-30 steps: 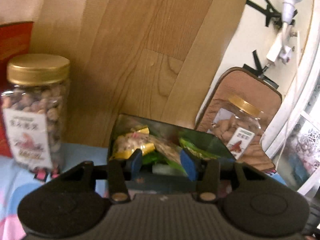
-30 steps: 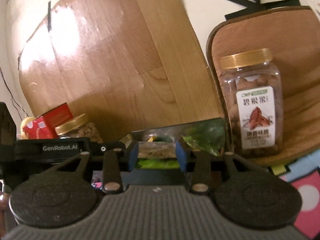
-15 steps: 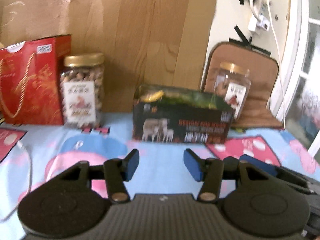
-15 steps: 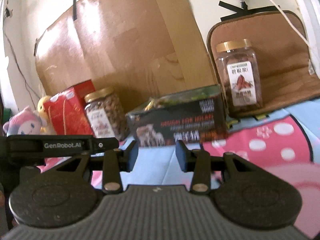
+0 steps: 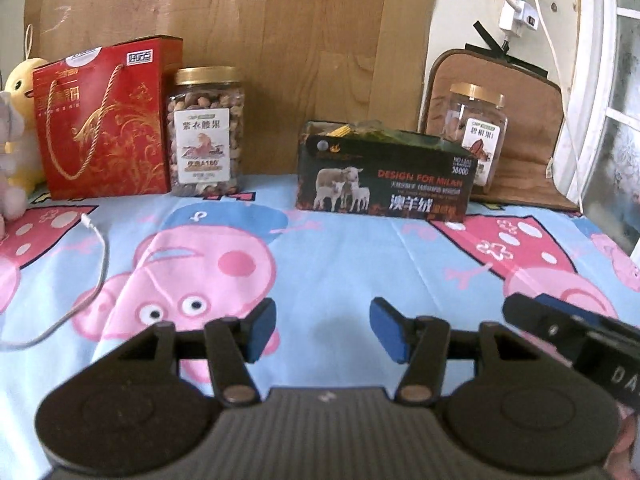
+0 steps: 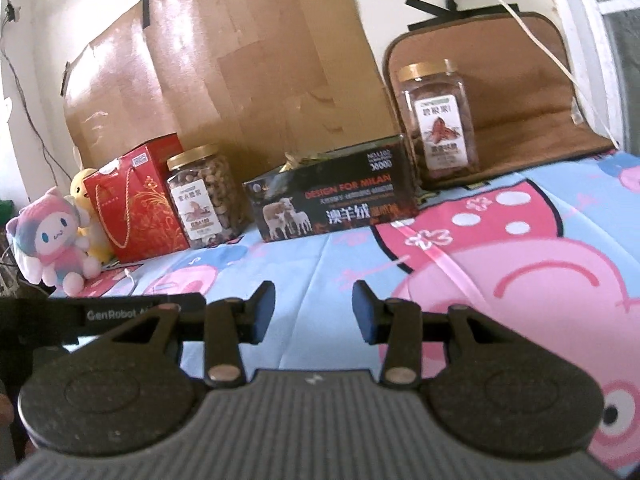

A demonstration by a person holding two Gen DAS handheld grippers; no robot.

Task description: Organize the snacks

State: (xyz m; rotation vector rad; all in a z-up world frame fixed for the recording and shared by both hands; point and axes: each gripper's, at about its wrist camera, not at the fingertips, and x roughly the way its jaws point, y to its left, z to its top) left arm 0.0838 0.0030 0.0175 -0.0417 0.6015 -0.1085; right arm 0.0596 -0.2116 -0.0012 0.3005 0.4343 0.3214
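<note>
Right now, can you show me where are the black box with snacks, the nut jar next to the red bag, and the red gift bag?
black box (image 5: 384, 184): left wrist view, front printed wall.
nut jar (image 5: 206, 132): left wrist view, white label.
red gift bag (image 5: 104, 120): left wrist view, front face.

Left wrist cam sits low over the cartoon-pig sheet (image 5: 328, 248), looking fwd along the left gripper (image 5: 322, 330) twd the back wall, roughly square-on to the dark sheep-print box (image 5: 384, 184), which is well apart, mid-distance. Right wrist cam is similarly low, looking past the right gripper (image 6: 314, 314) but angled leftward, so the same box (image 6: 332, 200) runs obliquely. Both views share the box, left nut jar (image 5: 206, 132) (image 6: 206, 196), right nut jar (image 5: 478, 132) (image 6: 438, 120), red gift bag (image 5: 104, 120) (image 6: 138, 200), wood-grain board (image 5: 280, 48) (image 6: 240, 76) & brown cushion (image 5: 528, 136) (image 6: 520, 80).
</note>
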